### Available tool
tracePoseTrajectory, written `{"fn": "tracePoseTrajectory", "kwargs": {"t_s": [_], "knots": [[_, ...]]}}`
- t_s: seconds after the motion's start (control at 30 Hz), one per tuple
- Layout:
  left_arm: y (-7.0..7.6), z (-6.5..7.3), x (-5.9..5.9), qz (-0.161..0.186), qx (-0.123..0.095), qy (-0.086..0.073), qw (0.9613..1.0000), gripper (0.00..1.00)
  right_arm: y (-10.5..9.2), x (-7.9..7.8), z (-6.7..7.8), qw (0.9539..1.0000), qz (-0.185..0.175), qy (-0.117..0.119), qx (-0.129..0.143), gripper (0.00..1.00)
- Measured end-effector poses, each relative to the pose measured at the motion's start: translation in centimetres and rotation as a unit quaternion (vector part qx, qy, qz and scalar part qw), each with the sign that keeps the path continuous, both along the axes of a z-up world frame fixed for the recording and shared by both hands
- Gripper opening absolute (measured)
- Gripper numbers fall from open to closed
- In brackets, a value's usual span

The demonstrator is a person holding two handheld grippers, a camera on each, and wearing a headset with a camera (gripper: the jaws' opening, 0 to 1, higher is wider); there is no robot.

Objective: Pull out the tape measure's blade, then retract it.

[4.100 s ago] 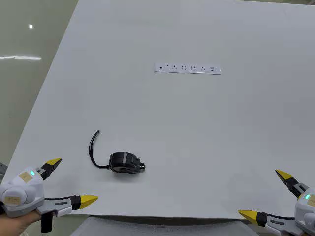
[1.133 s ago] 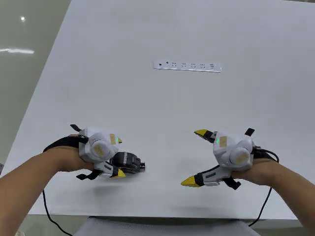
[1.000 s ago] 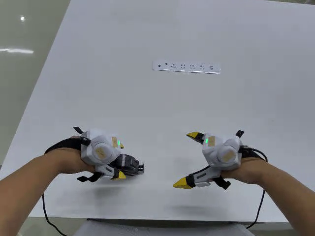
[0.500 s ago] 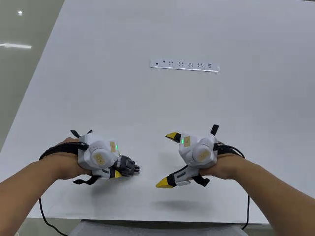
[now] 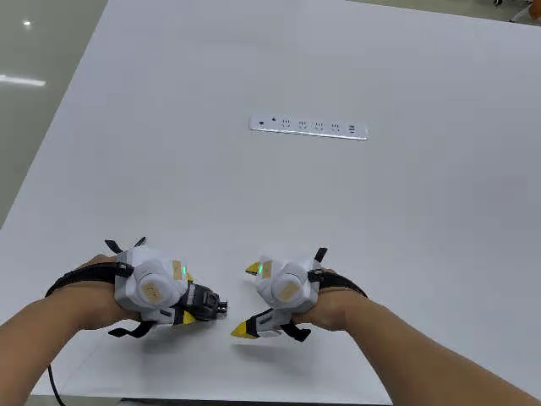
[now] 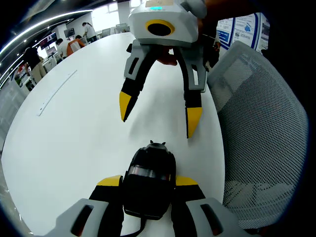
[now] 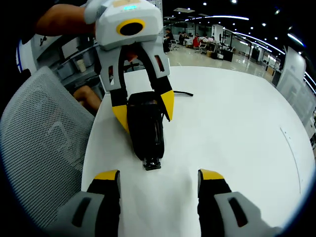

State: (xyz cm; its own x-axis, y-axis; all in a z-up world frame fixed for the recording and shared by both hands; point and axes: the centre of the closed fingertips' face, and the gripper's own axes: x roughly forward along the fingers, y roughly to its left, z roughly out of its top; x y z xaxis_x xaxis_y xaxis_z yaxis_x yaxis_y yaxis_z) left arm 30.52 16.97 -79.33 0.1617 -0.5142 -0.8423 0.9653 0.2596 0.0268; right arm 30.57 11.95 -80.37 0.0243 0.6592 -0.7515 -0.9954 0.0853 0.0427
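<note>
Tape measure (image 5: 205, 304) – a black case – lies on the white table (image 5: 380, 211), well on the near side of the power strip (image 5: 308, 127) and somewhat to its left, close to the table's near edge. The left gripper (image 5: 188, 296) pinches it: in the left gripper view the two yellow-tipped jaws of the left gripper (image 6: 148, 180) press against either side of the case (image 6: 148, 185), which sits between them with its blade end (image 6: 157, 144) pointing away from the camera. The blade looks fully wound in, with just the small end hook at the case's mouth.

The right gripper (image 5: 246, 299) is also on the near side of the power strip, just to the right of the tape measure and facing it, its jaws spread wide with nothing between them. In the left gripper view the right gripper (image 6: 159, 116) hangs opposite, its yellow tips parted and near the blade end without touching it. In the right gripper view its own tips (image 7: 159, 175) stand apart over bare table, and the hook end (image 7: 151, 163) of the case (image 7: 144, 126) lies just ahead of them, held by the left gripper (image 7: 143, 111) beyond. A black wrist strap (image 7: 180, 93) trails from the far end of the case. A grey mesh chair back (image 6: 256, 123) stands beside the table's near edge.
</note>
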Motion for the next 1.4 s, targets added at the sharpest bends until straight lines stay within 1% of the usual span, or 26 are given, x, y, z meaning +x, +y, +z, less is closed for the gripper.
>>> {"fn": "tracePoseTrajectory", "kwargs": {"t_s": [0.03,0.1,0.17,0.27,0.33,0.4,0.47,0.6,0.67,0.7,0.73,0.83,0.97,1.03,1.1,1.2,1.33,1.4], "knots": [[0.0,0.0,0.0,0.001,-0.001,0.001,1.0000,0.34,0.2,-0.1,-0.2,1.0000,0.005,-0.001,0.000,0.61],[0.0,0.0,0.0,0.002,-0.004,0.000,1.0000,0.34,0.3,-0.2,-0.7,0.9999,0.014,-0.005,-0.009,0.54],[0.0,0.0,-0.1,0.004,-0.007,-0.001,1.0000,0.34,0.4,-0.4,-1.2,0.9997,0.018,-0.003,-0.015,0.46],[0.0,0.0,0.0,0.009,-0.012,-0.001,0.9999,0.34,0.8,-0.6,-1.5,0.9996,0.021,-0.001,-0.017,0.36],[0.0,0.0,0.0,0.008,-0.011,0.001,0.9999,0.34,1.1,-0.5,-1.7,0.9995,0.025,-0.007,-0.017,0.30],[0.0,0.0,0.0,0.008,-0.010,0.003,0.9999,0.34,1.4,-0.3,-1.7,0.9996,0.024,-0.007,-0.017,0.28],[-0.1,0.0,-0.1,0.008,-0.011,0.004,0.9999,0.34,1.7,-0.3,-1.7,0.9996,0.025,-0.007,-0.013,0.23],[0.0,0.0,0.0,0.013,-0.018,0.005,0.9997,0.34,2.1,-1.0,-2.1,0.9989,0.041,-0.006,-0.020,0.16],[0.0,0.0,0.0,0.014,-0.019,0.005,0.9997,0.34,2.2,-0.8,-2.3,0.9987,0.045,-0.013,-0.022,0.15],[0.0,0.0,0.0,0.014,-0.019,0.004,0.9997,0.34,2.0,-0.9,-2.4,0.9982,0.051,-0.013,-0.028,0.16],[-0.1,0.0,0.0,0.014,-0.019,0.004,0.9997,0.34,2.1,-0.8,-2.4,0.9984,0.049,-0.013,-0.025,0.15],[-0.1,0.0,0.0,0.015,-0.019,0.005,0.9997,0.34,2.1,-0.9,-2.4,0.9972,0.064,-0.026,-0.029,0.16],[-0.1,0.0,-0.1,0.015,-0.018,0.008,0.9997,0.34,2.1,-0.8,-2.4,0.9963,0.073,-0.031,-0.032,0.15],[0.0,0.0,0.0,0.017,-0.017,0.011,0.9997,0.34,2.1,-0.6,-2.4,0.9965,0.070,-0.035,-0.030,0.14],[0.0,0.0,0.0,0.017,-0.016,0.013,0.9996,0.34,2.1,-0.5,-2.4,0.9968,0.067,-0.032,-0.029,0.13],[0.1,0.0,-0.1,0.011,-0.014,0.013,0.9998,0.34,2.0,-0.6,-2.4,0.9972,0.065,-0.025,-0.027,0.13],[0.1,0.0,-0.1,0.005,-0.011,0.012,0.9999,0.34,1.5,-0.6,-2.4,0.9980,0.057,-0.013,-0.023,0.13],[0.1,0.0,-0.1,0.006,-0.010,0.013,0.9998,0.34,1.2,-0.6,-2.4,0.9982,0.055,-0.011,-0.023,0.13]]}}
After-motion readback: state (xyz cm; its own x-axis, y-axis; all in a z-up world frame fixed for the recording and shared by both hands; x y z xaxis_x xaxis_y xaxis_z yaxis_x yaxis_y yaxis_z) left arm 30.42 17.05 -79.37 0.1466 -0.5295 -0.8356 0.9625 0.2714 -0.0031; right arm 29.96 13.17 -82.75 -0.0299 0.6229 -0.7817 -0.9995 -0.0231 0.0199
